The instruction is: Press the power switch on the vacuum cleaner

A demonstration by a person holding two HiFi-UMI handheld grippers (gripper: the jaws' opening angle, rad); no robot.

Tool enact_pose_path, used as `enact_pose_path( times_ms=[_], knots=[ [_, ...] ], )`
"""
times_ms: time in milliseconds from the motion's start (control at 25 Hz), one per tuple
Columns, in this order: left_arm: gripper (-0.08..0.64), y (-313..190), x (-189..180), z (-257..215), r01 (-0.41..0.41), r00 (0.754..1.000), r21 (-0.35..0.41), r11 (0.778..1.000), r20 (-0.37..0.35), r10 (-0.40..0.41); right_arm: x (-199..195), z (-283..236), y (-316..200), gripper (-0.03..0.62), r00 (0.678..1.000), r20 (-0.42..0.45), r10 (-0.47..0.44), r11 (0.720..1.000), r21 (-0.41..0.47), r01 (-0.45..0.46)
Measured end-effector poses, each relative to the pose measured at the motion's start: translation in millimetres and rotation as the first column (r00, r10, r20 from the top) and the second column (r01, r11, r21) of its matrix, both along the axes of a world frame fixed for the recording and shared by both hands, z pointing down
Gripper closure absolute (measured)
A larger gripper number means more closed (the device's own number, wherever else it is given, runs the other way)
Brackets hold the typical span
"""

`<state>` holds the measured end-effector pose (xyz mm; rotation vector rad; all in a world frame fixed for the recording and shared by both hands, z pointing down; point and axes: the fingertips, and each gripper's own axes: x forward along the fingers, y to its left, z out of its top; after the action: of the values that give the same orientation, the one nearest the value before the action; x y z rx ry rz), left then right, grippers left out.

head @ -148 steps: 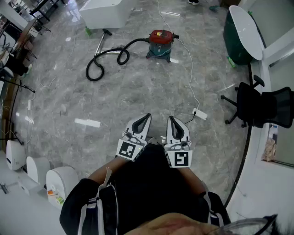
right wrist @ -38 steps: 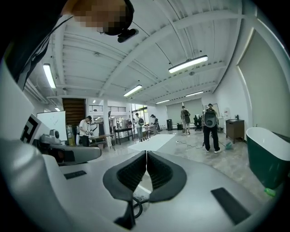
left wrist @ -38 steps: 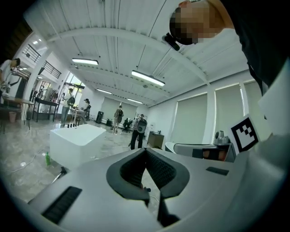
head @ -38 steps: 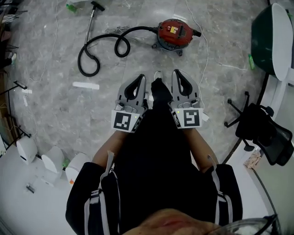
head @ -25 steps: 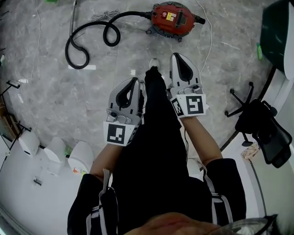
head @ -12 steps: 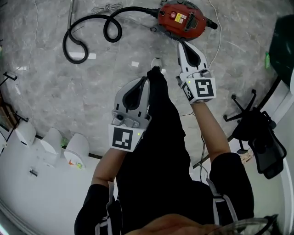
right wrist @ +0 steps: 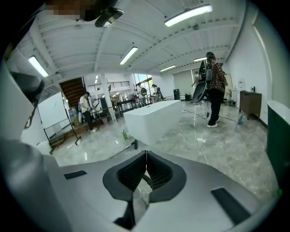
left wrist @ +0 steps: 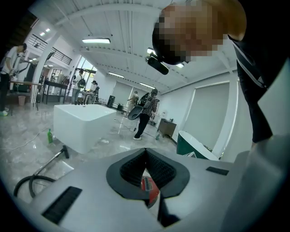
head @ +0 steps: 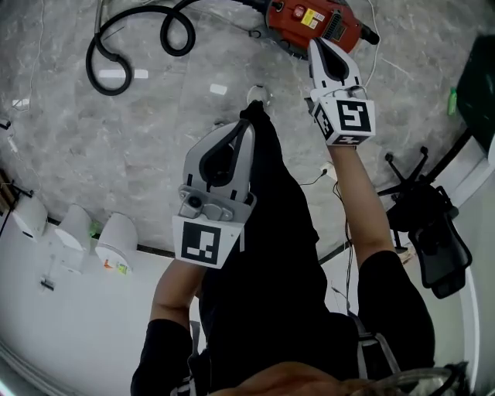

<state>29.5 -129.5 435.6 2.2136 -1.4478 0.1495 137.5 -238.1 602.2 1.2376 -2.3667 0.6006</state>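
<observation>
- Vacuum cleaner [head: 309,19] is found on the floor [head: 139,139] ahead.
- Right hand-held gripper [head: 319,45] is held out just beside it, jaws pressed together and empty, presumably so the tip can prod the switch.
- Left hand-held gripper [head: 244,128] is held back, jaws likewise together.

A black office chair [head: 427,226] is standing at the frame's right edge, while three white rounded units [head: 76,228] are sitting side by side at mid left.
</observation>
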Motion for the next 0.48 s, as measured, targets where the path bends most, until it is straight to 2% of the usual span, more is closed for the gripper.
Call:
enact_pose_path(
  times_ms=[80,200,480],
  knots=[
    [0.549,0.7,-5.8,8.5,0.031,0.999,-0.009,0.999,-0.034,-0.031,-4.6,14.6,-5.9,0.574,0.999,-0.04,-0.014,1.0,0.013,0.015],
    [0.549,5.5,-9.9,19.4,0.048,0.995,-0.028,0.998,-0.085,-0.05,-7.3,36.6,-8.2,0.574,0.999,-0.052,-0.009,1.0,-0.008,0.009],
    [0.549,5.2,-14.2,44.7,0.037,0.992,-0.053,0.998,-0.115,-0.043,2.7,94.0,-18.9,0.574,0.994,-0.112,0.02,0.999,-0.03,-0.023]
  ],
)
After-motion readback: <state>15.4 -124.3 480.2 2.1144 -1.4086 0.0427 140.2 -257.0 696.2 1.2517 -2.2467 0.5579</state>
